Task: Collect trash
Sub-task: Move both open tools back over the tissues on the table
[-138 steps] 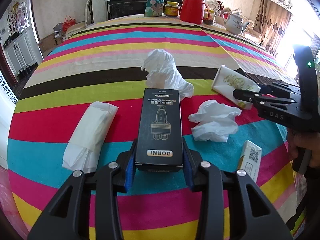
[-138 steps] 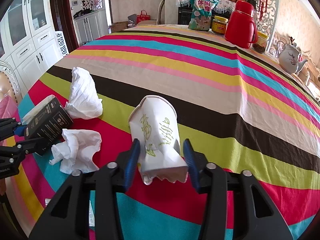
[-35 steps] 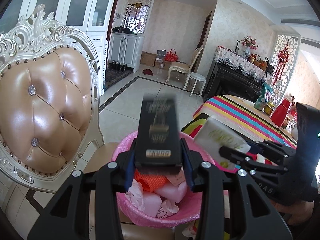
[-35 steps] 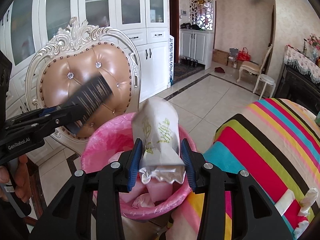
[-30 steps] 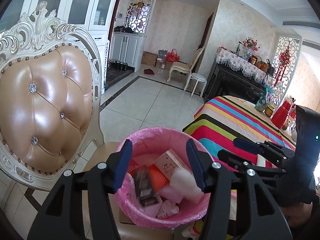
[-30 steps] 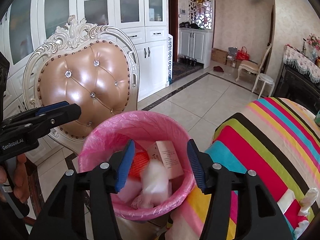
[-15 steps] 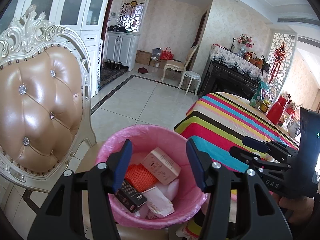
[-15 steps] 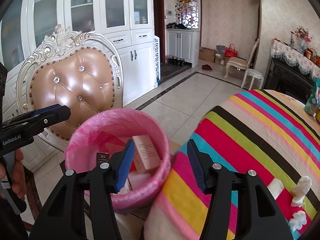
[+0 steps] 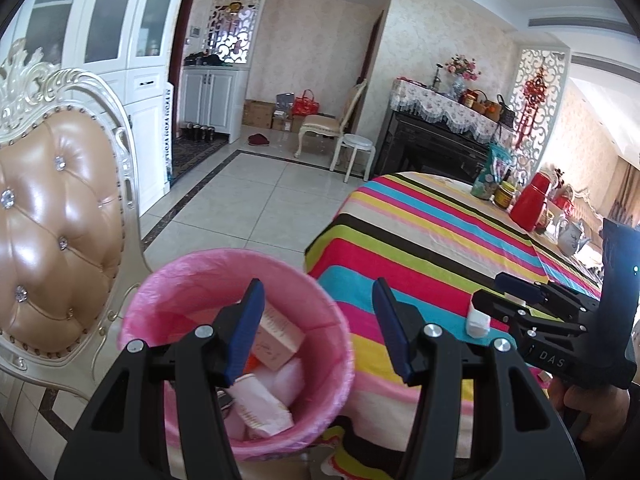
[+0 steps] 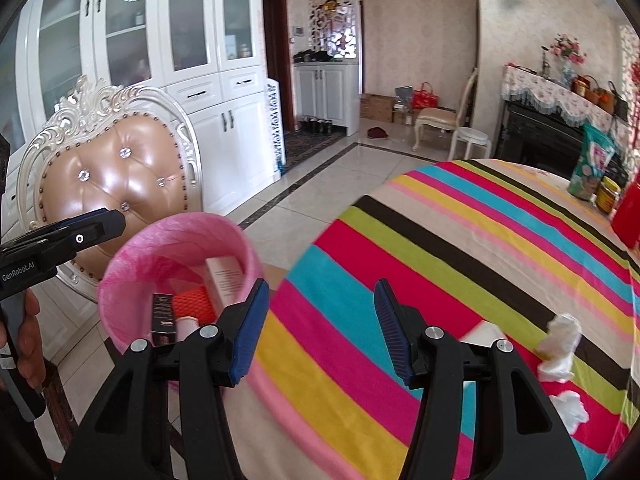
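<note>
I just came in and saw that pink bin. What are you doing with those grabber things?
A person is clearing trash off the striped table with a grabber in each hand. The left gripper and right gripper both have open, empty jaws. The pink bin beside the table already holds boxes and wrappers. Crumpled tissues still lie on the table.

Bin (image 9: 168, 292) between chair (image 9: 56, 216) and table (image 9: 432, 236), boxes inside, tissues (image 10: 560, 344) on table

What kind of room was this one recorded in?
Most likely a home dining or living room: a table under a striped tablecloth, an ornate padded chair, white glass-fronted cabinets, and a pink-lined trash bin beside the table.
</note>
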Demonstrator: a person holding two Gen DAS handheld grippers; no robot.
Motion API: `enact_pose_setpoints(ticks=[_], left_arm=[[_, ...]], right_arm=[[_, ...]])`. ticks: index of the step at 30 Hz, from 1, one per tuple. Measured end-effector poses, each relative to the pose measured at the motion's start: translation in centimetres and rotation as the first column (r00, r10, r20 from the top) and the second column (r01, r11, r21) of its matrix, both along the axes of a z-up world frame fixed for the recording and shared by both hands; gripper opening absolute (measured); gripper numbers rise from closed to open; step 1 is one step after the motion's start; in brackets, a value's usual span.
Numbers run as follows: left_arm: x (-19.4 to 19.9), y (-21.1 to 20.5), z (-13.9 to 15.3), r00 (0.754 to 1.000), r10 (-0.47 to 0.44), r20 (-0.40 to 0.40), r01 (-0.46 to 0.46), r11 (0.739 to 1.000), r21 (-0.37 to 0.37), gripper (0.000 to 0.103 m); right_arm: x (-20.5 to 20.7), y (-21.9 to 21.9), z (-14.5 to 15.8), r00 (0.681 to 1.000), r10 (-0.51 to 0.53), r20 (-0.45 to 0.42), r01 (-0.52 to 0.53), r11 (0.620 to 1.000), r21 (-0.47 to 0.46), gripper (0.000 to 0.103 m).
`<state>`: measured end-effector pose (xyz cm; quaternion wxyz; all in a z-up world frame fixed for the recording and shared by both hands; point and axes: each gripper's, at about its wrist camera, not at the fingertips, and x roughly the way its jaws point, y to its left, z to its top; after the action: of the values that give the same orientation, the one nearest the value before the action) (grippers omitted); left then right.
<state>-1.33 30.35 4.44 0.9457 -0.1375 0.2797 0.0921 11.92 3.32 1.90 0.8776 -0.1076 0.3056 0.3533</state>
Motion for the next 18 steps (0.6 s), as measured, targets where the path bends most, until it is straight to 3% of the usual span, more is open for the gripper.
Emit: enact_pose_setpoints(ticks=[18], left_arm=[[5.2,-9.1,-0.6,0.989,-0.146,-0.022,0.147,0.989,0.021,0.054]], right_arm=[[2.9,-12.0,-0.9,0.984,-0.179,-0.013,0.180,0.984,0.015,0.058]])
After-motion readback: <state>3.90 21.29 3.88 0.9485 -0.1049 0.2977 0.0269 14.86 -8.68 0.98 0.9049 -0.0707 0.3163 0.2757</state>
